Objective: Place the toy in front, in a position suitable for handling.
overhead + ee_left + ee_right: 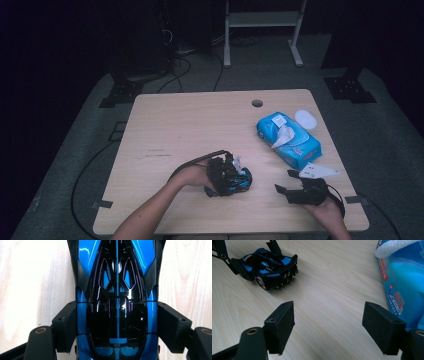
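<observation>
A glossy blue and black toy car (pixel 239 181) rests on the wooden table (pixel 175 130) at the front centre. My left gripper (pixel 227 175) is shut on it; in the left gripper view both pads (pixel 66 325) press the flanks of the car (pixel 117 290), seen from above. My right gripper (pixel 284 181) is open to the right of the car, its jaws wide apart with nothing between them. In the right gripper view my right gripper (pixel 332 327) hovers low over bare wood, the car (pixel 270 267) lies ahead at the upper left, and the left gripper's finger (pixel 237 266) clamps its side.
A blue pack of wet wipes (pixel 292 142) with a white wipe sticking out lies at the right, close to the right gripper; it is the blue pack (pixel 399 282) at that view's right edge. A white round lid (pixel 305 119), a white sheet (pixel 320 171) and a cable hole (pixel 257 103) are nearby.
</observation>
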